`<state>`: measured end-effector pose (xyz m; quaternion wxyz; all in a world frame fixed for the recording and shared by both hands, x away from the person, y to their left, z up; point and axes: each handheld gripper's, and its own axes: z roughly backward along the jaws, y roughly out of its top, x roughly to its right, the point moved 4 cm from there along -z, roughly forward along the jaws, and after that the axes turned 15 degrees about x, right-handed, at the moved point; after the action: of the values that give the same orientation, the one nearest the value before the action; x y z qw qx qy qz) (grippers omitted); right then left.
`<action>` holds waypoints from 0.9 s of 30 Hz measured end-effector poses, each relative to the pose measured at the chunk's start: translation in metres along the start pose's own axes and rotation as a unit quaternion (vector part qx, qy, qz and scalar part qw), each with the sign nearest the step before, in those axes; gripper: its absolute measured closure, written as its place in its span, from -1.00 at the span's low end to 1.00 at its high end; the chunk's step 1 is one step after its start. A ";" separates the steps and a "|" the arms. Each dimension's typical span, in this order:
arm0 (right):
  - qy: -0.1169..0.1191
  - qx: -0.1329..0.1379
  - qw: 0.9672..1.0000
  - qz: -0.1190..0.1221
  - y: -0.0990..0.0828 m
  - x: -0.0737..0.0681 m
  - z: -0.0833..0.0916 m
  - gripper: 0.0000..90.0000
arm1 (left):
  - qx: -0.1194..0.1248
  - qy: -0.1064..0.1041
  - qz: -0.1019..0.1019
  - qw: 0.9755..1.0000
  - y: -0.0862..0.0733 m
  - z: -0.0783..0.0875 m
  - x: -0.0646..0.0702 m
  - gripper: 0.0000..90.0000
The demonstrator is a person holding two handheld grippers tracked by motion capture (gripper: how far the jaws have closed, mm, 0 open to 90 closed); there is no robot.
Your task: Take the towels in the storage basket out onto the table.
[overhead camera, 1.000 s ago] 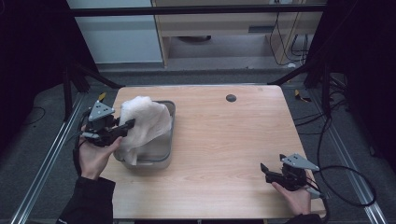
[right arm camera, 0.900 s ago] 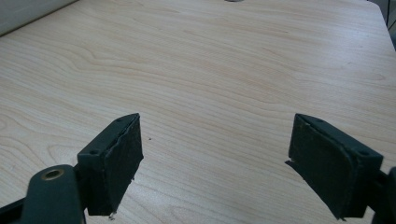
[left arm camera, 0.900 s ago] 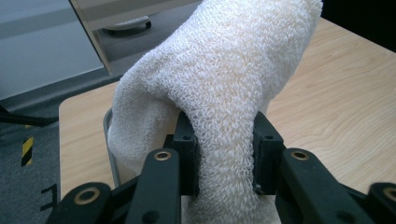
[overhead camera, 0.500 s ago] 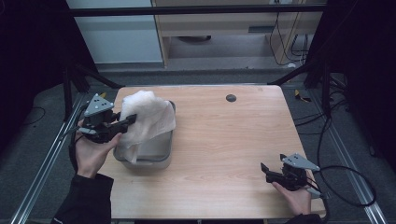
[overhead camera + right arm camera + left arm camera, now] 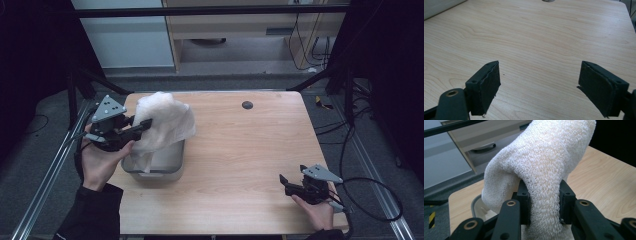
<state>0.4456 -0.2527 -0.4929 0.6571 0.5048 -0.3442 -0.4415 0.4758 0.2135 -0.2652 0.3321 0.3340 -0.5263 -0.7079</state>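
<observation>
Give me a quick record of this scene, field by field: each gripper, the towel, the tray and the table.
left gripper: shut on the white towel, raised over the tray's left side
right gripper: open, holding nothing, low over the table's near right corner
white towel: lifted, bunched, lower end hanging into the tray
metal tray: on the table's left part
table: light wood, small dark round spot near the far edge

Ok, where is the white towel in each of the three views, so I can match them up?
High view: white towel at left, held above the metal tray by the left gripper.
Left gripper view: towel fills the centre, pinched between the jaws.
Right gripper view: not in it.
Shared landmark: the dark round hole in the tabletop, at the right gripper view's top edge.
</observation>
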 end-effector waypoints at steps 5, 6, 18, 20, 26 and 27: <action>0.000 0.001 1.000 0.001 0.000 0.001 0.000 -0.61 | -0.010 -0.024 0.000 1.000 0.002 -0.006 0.013 0.53; 0.000 0.001 1.000 0.001 0.000 0.001 0.000 -0.61 | -0.012 -0.026 -0.003 1.000 0.002 -0.007 0.015 0.53; -0.007 0.002 1.000 0.007 0.001 0.003 0.001 -0.61 | -0.021 -0.062 -0.022 0.998 0.009 -0.026 0.046 0.53; -0.010 0.002 1.000 0.008 0.001 0.004 0.001 -0.61 | -0.020 -0.071 -0.030 0.997 0.010 -0.032 0.055 0.53; -0.014 0.002 1.000 0.010 0.002 0.006 0.002 -0.61 | -0.028 -0.087 -0.037 0.995 0.009 -0.044 0.069 0.53; -0.015 0.001 1.000 0.008 0.002 0.006 0.002 -0.61 | -0.032 -0.093 -0.034 0.995 0.008 -0.047 0.072 0.53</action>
<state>0.4462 -0.2586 -0.4900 0.6547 0.4958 -0.3583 -0.4440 0.4754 0.1280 -0.2765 0.2677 0.2734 -0.5206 -0.7633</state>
